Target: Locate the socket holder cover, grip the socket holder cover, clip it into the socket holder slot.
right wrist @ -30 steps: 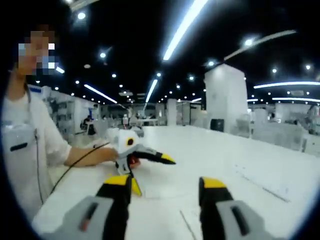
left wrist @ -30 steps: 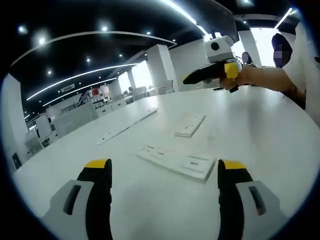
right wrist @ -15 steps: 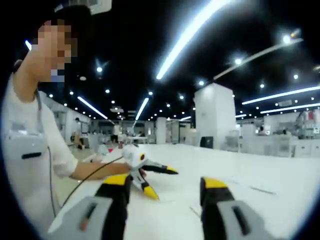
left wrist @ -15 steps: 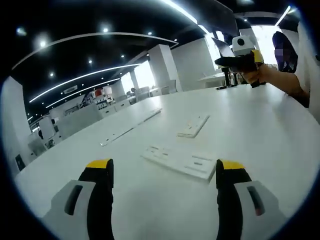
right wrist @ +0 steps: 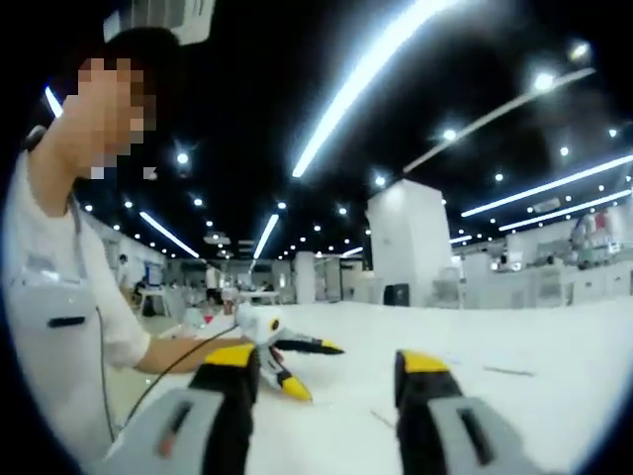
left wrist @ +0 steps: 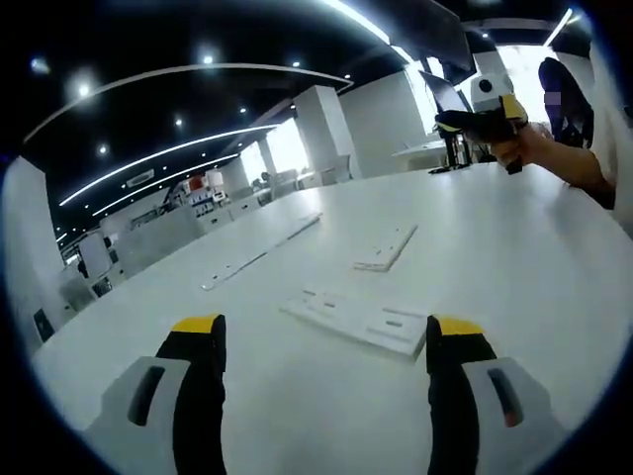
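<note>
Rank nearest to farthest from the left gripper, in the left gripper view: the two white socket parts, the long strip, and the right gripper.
1. Wide white socket plate, on the table just ahead of the left gripper, toward its right jaw.
2. Narrow white socket piece, farther out, right of centre.
3. Long thin strip, left of centre, running away; its near end is about level with the narrow piece, so too close to call.
4. Right gripper, upper right, held above the table's far edge.

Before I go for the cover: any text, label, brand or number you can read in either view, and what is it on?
None can be read.
The two white socket parts on the table, the nearer one and the farther one, show slots and no print.
The red and white signs far back in the room are too small and blurred to read.
The left tool and right tool show no lettering.
</note>
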### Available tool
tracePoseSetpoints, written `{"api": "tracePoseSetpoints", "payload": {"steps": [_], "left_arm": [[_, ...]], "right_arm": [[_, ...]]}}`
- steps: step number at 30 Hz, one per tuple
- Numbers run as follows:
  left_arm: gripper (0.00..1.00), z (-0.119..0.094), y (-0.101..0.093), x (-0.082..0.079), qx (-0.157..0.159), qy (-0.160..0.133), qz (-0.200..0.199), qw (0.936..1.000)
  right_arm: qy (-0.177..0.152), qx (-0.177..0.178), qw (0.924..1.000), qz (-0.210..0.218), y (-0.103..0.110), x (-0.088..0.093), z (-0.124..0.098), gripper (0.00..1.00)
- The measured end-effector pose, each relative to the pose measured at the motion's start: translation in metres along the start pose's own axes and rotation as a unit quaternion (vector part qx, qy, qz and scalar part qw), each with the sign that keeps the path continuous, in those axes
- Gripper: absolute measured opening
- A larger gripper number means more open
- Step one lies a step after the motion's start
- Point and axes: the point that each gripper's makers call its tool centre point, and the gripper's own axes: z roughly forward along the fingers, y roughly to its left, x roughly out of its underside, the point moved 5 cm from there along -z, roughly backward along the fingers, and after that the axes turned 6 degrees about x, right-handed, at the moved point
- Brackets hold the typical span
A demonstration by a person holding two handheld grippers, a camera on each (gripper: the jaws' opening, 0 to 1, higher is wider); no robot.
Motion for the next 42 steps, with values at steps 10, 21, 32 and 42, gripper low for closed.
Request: {"api": "tracePoseSetpoints", "payload": {"steps": [10, 21, 32, 42], "left_arm": [[0.82, -0.003, -0.0017, 0.0023, 0.011, 0.009, -0.002, 0.9999], [0.82, -0.0018, -0.0027, 0.0064, 0.008, 0.023, 0.0, 0.9997], [0.81, 0.0018, -0.0024, 0.0053, -0.011, 0.027, 0.0, 0.9996], [0.8, 0.0054, -0.0025, 0.0043, -0.019, 0.029, -0.002, 0.9994]], "right_arm": [[-0.007, 0.001, 0.9999, 0.011, 0.0004, 0.0015, -0.0007, 0.55], [-0.011, 0.001, 0.9997, 0.021, -0.0013, 0.0028, -0.0018, 0.55], [-0.009, -0.005, 0.9996, 0.024, 0.0023, 0.0067, 0.0001, 0.55], [-0.011, -0.009, 0.9995, 0.03, 0.0033, 0.0081, -0.0008, 0.54]]}}
